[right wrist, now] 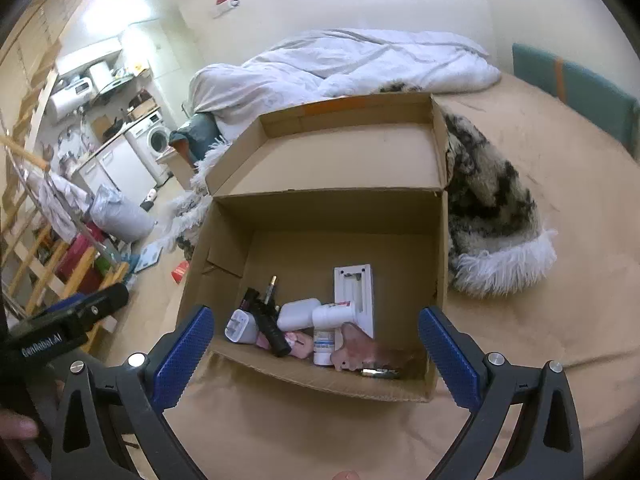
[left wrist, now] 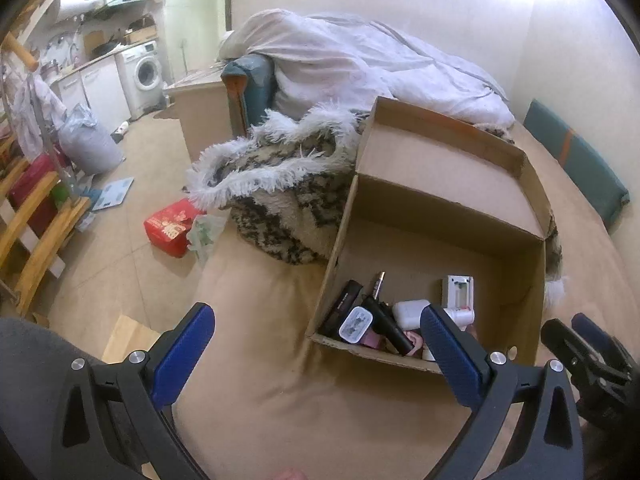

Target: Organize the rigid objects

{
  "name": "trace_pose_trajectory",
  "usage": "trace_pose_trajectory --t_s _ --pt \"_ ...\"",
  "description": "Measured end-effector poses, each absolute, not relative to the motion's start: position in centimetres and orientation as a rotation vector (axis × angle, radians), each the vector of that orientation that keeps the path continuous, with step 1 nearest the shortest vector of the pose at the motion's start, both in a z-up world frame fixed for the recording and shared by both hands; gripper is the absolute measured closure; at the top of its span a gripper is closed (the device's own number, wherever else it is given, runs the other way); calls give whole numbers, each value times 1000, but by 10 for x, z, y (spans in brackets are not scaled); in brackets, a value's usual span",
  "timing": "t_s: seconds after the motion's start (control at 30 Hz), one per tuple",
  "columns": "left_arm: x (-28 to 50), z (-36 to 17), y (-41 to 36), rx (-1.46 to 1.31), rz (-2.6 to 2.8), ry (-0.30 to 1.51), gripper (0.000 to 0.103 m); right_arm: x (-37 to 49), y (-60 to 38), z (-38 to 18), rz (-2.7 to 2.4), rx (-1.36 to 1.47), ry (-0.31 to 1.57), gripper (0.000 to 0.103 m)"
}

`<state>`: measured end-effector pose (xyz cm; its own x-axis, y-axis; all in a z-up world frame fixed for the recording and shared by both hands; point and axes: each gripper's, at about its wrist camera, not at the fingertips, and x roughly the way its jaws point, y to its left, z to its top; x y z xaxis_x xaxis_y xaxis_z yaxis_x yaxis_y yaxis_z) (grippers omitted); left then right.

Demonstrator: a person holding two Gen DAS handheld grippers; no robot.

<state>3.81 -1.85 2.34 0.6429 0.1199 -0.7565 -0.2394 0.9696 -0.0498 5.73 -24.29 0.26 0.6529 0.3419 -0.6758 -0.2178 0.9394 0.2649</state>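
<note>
Cardboard box (right wrist: pixel 320 208) on the bed (right wrist: pixel 540 184) already holds the small items; both claws, left claw (left wrist: pixel 318 344) and right claw (right wrist: pixel 316 344), are spread and empty, so the next move probably means finding another item.

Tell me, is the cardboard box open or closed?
Open: the cardboard box has its lid folded back, and the chargers and bottle inside show.
</note>
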Motion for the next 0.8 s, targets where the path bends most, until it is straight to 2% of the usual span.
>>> trace_pose_trajectory --t_s 0.8 --pt "36 26 -17 -148 200 857 1 53 -237 7 321 118 765 0"
